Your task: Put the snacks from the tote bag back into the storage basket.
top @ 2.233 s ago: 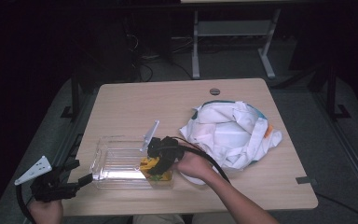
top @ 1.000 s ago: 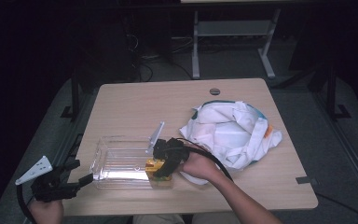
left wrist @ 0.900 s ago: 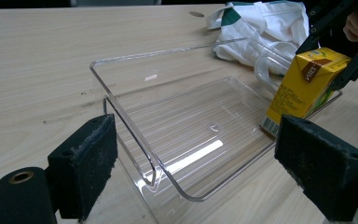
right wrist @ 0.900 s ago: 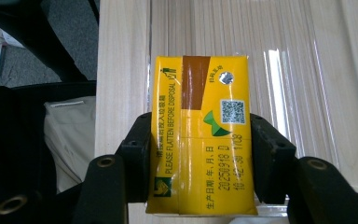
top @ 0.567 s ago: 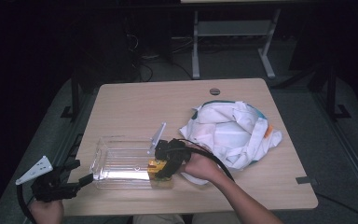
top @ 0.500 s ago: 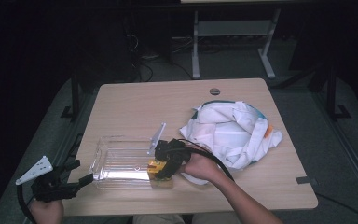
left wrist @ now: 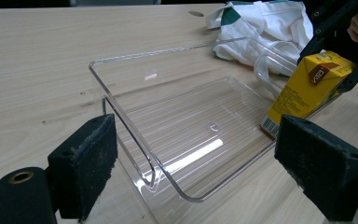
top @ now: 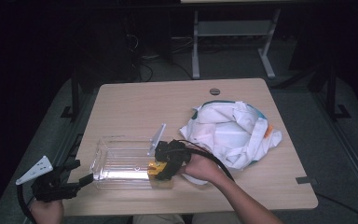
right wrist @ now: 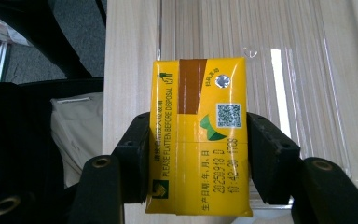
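Note:
A yellow drink carton [top: 154,169] [right wrist: 198,116] stands tilted at the right end of a clear plastic tray [top: 103,141] [left wrist: 121,116]. My right gripper [top: 165,163] [right wrist: 198,158] reaches in from the right. Its pads still touch both sides of the carton [left wrist: 307,86], though its jaws have just been opening. My left gripper [top: 81,173] [left wrist: 200,163] is open at the tray's left end near the table's front left corner. The tray's near corner lies between its wide jaws, untouched.
A crumpled white cloth bag [top: 233,130] with teal trim lies to the right of the tray, behind the right hand. A clear flap [top: 157,138] stands up at the tray's back right corner. Bare tabletop [top: 140,105] stretches behind the tray.
The right gripper and carton shifted slightly to the right inside the tray over a second ago. Since then nothing visibly moves; the left gripper has stayed put.

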Motion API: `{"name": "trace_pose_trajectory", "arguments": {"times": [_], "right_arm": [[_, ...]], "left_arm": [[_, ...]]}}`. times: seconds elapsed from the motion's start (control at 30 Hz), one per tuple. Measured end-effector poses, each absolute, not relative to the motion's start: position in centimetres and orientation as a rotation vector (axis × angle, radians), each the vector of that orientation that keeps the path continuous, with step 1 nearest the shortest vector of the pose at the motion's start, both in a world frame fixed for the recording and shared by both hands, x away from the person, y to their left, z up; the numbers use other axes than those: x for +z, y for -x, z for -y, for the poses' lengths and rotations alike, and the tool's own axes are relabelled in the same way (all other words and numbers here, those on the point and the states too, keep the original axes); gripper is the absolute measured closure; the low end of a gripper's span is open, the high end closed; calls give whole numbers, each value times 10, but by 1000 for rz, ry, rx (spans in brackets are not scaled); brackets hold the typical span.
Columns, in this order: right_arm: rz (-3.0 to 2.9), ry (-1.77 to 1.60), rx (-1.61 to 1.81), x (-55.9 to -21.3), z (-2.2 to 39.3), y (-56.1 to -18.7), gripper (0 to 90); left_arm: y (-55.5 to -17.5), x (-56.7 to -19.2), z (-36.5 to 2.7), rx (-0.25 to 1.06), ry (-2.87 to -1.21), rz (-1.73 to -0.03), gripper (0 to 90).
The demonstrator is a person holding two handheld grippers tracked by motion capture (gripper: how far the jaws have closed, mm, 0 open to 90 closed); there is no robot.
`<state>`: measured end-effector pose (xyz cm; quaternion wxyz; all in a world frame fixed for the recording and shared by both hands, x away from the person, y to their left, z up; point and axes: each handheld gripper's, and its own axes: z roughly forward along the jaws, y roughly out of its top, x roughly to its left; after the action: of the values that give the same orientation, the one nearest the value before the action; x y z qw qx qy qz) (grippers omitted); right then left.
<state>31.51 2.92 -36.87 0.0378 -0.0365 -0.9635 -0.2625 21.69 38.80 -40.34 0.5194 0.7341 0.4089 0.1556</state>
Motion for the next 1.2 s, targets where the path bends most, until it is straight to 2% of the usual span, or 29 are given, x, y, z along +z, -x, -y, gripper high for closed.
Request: {"name": "trace_pose_trajectory", "arguments": {"times": [1.2], "right_arm": [[2923,167,-832,-365,-26,-316,372]], "left_arm": [[-217,-403,-387,375,-1765,-980,127]]}}
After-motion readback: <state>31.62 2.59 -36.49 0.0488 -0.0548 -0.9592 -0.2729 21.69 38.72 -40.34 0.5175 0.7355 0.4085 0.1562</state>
